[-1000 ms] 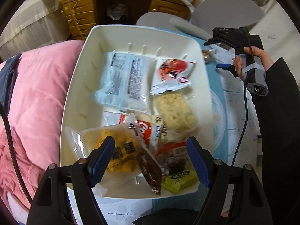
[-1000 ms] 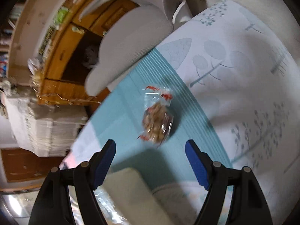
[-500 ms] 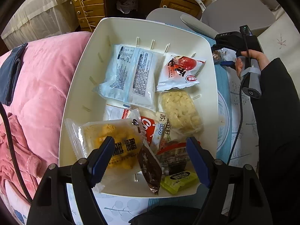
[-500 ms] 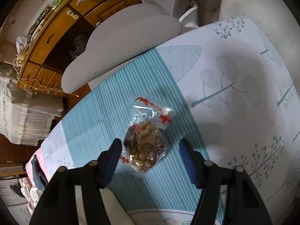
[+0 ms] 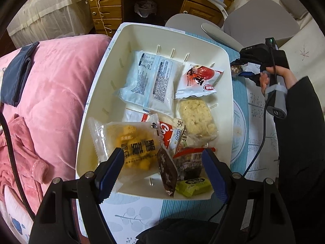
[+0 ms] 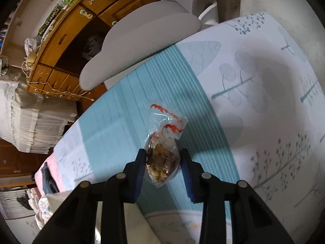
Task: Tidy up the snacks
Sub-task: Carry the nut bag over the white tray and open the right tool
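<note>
Right gripper [image 6: 162, 158]: jaws have just been closing and now press from both sides on a clear snack packet [image 6: 162, 160] holding brown, nut-like pieces. The blue pads [image 6: 140, 172] bear on the bulging lower part of the packet; its crimped top with red print stands free beyond the fingertips. The packet sits over the teal striped band of the tablecloth [image 6: 264, 105]; whether it is touching the cloth or lifted clear cannot be told. Beyond the table edge stand a grey chair [image 6: 142, 40] and a wooden cabinet [image 6: 67, 38].

Left gripper [image 5: 163, 168]: jaws wide apart, gripping nothing. They hang above the near end of a cream plastic bin [image 5: 97, 105] that rests on the table. Between and below the blue pads lie a yellow pastry packet [image 5: 132, 144], a dark brown sachet [image 5: 166, 168], a dark packet with a red edge [image 5: 189, 162] and a small green packet [image 5: 193, 186]. Further in lie a red-and-white packet [image 5: 169, 134], a clear-wrapped pale rice cake [image 5: 197, 118], a white packet with a red picture [image 5: 199, 79] and a large pale blue packet [image 5: 152, 79].

From the left wrist view, the right gripper [image 5: 241, 69] is seen just past the bin's far right corner, carried by a hand [image 5: 276, 77] in a dark sleeve, with the nut packet visible between its tips. A pink quilt [image 5: 54, 85] lies along the bin's left side.
</note>
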